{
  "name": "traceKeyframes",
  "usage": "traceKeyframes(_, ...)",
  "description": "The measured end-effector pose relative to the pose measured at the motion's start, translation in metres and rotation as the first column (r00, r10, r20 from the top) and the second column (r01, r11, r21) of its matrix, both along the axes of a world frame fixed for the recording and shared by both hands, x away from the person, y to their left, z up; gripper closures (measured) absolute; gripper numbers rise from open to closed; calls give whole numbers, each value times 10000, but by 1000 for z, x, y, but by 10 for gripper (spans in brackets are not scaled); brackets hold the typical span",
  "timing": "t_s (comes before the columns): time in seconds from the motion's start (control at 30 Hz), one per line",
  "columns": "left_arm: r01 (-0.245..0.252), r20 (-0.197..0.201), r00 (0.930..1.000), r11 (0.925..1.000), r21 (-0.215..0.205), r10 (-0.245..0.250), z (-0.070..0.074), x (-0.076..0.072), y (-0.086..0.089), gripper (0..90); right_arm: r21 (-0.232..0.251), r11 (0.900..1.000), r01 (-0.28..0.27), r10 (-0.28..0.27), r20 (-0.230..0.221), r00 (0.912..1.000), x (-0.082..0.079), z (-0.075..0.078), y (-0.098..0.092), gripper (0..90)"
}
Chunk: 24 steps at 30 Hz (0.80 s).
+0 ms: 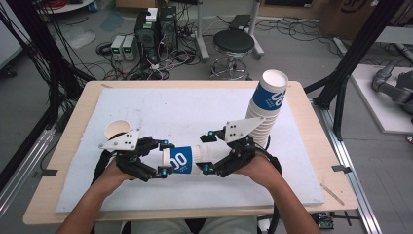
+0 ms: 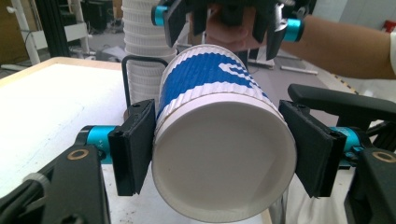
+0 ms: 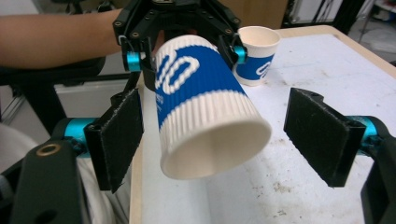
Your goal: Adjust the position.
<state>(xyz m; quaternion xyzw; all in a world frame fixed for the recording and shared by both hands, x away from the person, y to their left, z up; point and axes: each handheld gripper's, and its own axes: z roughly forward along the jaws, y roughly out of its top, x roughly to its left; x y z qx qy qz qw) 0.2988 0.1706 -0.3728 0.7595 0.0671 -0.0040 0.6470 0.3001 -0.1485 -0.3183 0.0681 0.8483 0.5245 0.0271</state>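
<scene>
Now, with the left gripper (image 1: pixel 162 157) pinching the paper cup (image 1: pixel 187 159) seemingly near its base and the right gripper (image 1: pixel 207 152) spread clear, draw the right straight back without nudging the cup stack (image 1: pixel 265 108).

The held cup (image 2: pixel 219 140) is paper, its blue-and-white sleeve ribbed, its base smooth and matt. The stack of cups (image 1: pixel 265 109) shows the same ribbed paper. The fingers (image 3: pixel 322 135) carry rough, matt black pads. The counter (image 1: pixel 311 117) has a pale wood edge under a matt white sheet (image 1: pixel 195 109).
</scene>
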Motion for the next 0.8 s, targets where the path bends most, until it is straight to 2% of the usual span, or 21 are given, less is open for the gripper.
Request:
traceKeyframes(0.17,36,25,10000,9999,-140,-35,-2,0,2,302,370,9990,266,-254,-314,9992,-2,-12,-8,203)
traceKeyframes(0.2,33,27,10000,9998,-178,-33,-2,0,2,302,501,9983,286,-273,-262,9993,-2,-14,-9,203)
traceKeyframes(0.33,77,75,9999,9993,-364,-75,-3,-1,3,302,1039,9938,385,-344,-413,9986,-4,-24,-16,202)
traceKeyframes(0.37,82,80,9999,9992,-384,-79,-4,-1,3,302,1126,9926,448,-389,-548,9977,-5,-27,-18,202)
traceKeyframes(0.53,126,151,9998,9985,-529,-118,-4,-1,3,302,1528,9871,478,-391,-597,9974,-6,-36,-22,202)
traceKeyframes(0.8,199,185,9997,9972,-724,-186,-5,-2,1,302,1791,9829,431,-262,-959,9950,-7,-48,-21,201)
